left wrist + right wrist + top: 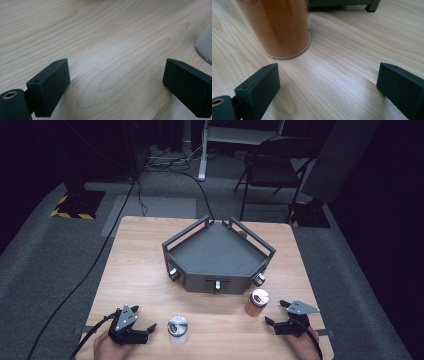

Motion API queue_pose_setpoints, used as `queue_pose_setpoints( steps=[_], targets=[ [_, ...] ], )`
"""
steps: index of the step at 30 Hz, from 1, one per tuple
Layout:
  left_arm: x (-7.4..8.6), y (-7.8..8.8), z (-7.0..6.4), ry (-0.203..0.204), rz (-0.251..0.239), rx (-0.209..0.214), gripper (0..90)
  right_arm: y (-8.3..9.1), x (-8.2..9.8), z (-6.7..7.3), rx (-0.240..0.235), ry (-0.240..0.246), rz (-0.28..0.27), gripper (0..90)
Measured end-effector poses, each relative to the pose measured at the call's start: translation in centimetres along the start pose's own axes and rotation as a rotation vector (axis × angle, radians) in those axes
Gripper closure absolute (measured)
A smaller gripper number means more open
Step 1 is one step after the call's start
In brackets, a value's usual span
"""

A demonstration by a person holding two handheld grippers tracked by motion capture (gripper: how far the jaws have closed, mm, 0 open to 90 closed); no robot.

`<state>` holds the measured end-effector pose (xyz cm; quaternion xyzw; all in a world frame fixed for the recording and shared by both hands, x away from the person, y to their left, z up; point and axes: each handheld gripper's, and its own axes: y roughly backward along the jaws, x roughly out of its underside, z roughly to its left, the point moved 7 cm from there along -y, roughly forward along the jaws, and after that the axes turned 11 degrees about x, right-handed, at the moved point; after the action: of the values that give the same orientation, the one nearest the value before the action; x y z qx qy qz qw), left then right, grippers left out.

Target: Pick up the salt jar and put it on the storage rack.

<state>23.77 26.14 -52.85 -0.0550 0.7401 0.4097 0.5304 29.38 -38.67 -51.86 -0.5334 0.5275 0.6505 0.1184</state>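
Near edge of the worktop [140, 265]: both hands rest low, one at each corner.

Left hand-held gripper [143, 319] lies on the wood, jaws spread wide with nothing between them. In its own view there is bare grain between the black pads [50, 85], and the pale jar's base [205, 46] sits off to one side, outside the gap. Reads as a ready pose, aimed loosely at the jar, not yet lined up on it.

Silver-lidded pale jar [177, 328] stands upright just beside that gripper, apart from it, lid on.

Right hand-held gripper [276, 312] likewise wide and empty, tips pointing toward the centre. Its view shows the orange-brown jar [279, 27] close ahead and a little to one side of the gap, no contact. Likely staged for a straight push forward and a side grasp on the wall of the jar.

Orange-brown jar [257, 302] stands upright, lid on, near the front face of the tray, not touching it as far as I can tell.

Farther: grey five-sided tray [220, 252] on short feet mid-table, floor bare, railed rim. Probably the destination, which would explain both jars waiting in front of it.

Beyond the table: folding chair [272, 165], cables on grey floor.
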Motion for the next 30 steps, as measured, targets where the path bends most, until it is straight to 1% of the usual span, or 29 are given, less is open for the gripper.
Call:
queue_pose_setpoints(
  steps=[20, 22, 25, 27, 29, 30],
  targets=[
    [-0.03, 0.04, 0.15, -0.004, 0.002, 0.008, 6.9, 0.01, 0.01, -0.01, -0.001, 0.0, 0.0, 4.7],
    [-0.13, 0.07, 0.22, -0.002, 0.007, 0.013, 6.6, 0.01, 0.01, -0.02, -0.001, 0.0, 0.0, 4.7],
    [-0.37, 0.25, 0.44, 0.023, 0.017, 0.029, 4.6, 0.02, 0.02, -0.02, -0.001, 0.0, 0.0, 4.7],
    [-0.54, 0.46, 0.65, 0.033, 0.025, 0.048, 4.4, 0.01, 0.02, -0.03, -0.001, 0.0, 0.0, 4.7],
    [-0.63, 0.58, 0.7, 0.027, 0.032, 0.06, 4.5, 0.02, 0.02, -0.03, -0.002, 0.0, 0.0, 4.7],
    [-0.65, 0.67, 0.71, 0.024, 0.026, 0.067, 4.5, 0.02, 0.02, -0.03, -0.002, 0.0, 0.0, 4.7]
  ],
)
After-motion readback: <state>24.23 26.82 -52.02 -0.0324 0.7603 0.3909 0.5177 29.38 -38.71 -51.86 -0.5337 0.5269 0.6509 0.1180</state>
